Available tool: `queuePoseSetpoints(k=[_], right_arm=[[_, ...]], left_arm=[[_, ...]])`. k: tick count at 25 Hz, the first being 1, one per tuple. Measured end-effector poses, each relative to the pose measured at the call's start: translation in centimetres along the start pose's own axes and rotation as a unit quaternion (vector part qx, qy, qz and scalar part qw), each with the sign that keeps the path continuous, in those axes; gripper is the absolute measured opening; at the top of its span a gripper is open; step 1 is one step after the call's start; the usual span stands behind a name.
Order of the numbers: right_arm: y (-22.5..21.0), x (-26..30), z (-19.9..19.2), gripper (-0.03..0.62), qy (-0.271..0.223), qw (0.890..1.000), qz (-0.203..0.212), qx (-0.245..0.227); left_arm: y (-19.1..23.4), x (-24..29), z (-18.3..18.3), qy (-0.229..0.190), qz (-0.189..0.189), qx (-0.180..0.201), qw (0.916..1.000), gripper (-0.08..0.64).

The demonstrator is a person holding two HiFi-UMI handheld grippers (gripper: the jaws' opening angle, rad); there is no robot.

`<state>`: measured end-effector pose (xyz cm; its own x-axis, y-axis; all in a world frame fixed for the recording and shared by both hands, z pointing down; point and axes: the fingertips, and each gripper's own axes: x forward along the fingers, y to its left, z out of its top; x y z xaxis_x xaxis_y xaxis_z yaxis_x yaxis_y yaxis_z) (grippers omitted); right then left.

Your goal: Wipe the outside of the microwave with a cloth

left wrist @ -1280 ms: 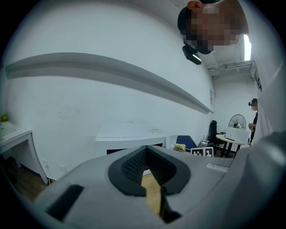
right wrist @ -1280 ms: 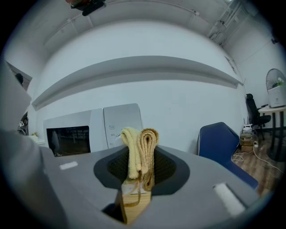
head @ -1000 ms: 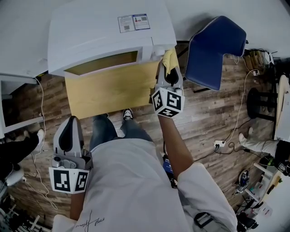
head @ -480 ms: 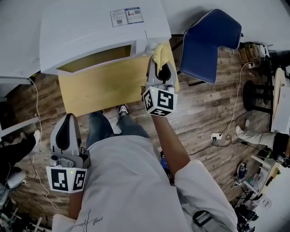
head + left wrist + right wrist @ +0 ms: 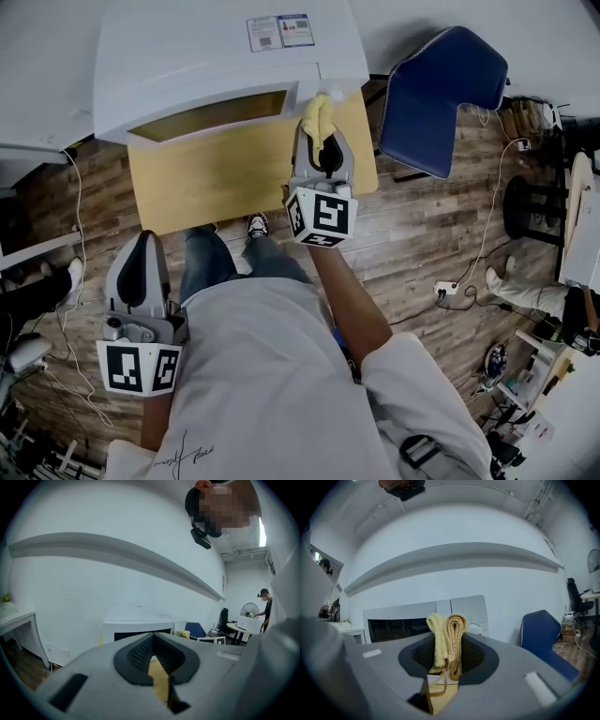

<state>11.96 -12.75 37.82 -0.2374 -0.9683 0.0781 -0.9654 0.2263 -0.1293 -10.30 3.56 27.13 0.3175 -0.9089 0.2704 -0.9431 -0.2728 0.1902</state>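
Note:
A white microwave (image 5: 216, 56) stands at the back of a small wooden table (image 5: 225, 173), its dark door window (image 5: 396, 629) and control panel (image 5: 468, 616) facing me. My right gripper (image 5: 320, 141) is shut on a folded yellow cloth (image 5: 316, 116), which sticks up between the jaws (image 5: 447, 639). The cloth sits just in front of the microwave's right control panel, near a round knob (image 5: 475, 628); I cannot tell whether it touches. My left gripper (image 5: 141, 281) hangs low beside my left hip, far from the microwave, jaws together and empty (image 5: 152, 656).
A blue chair (image 5: 441, 98) stands right of the table. White furniture (image 5: 33, 202) is at the left. Cables and a power strip (image 5: 448, 286) lie on the wood floor. Another person stands at a far table (image 5: 265, 609).
The right gripper with the cloth has shifted left along the microwave's front, from the right edge toward the control panel. The left gripper has stayed low.

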Motion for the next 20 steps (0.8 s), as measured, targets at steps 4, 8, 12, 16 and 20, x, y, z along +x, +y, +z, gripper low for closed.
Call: queuePoseSetpoints(k=[4, 8, 12, 16, 20], right_arm=[[0.5, -0.3, 0.4, 0.117, -0.004, 1.000, 0.004, -0.009], [2.7, -0.2, 0.5, 0.117, -0.007, 0.999, 0.032, -0.033], [4.5, 0.1, -0.2, 0.117, -0.003, 0.998, 0.045, -0.041], [6.9, 1.4, -1.9, 0.117, 0.016, 0.997, 0.069, -0.045], [8.5, 2.3, -2.3, 0.117, 0.016, 0.997, 0.074, -0.023]], left_arm=[[0.2, -0.4, -0.1, -0.002, 0.005, -0.004, 1.0000, -0.006], [0.4, -0.3, 0.0, -0.005, 0.006, -0.008, 0.9999, -0.006], [0.3, -0.3, 0.2, -0.008, 0.008, -0.009, 0.9999, -0.006], [0.7, -0.6, 0.2, -0.008, 0.017, -0.011, 0.9998, -0.006], [1.2, -1.1, 0.2, -0.008, 0.027, -0.012, 0.9995, -0.006]])
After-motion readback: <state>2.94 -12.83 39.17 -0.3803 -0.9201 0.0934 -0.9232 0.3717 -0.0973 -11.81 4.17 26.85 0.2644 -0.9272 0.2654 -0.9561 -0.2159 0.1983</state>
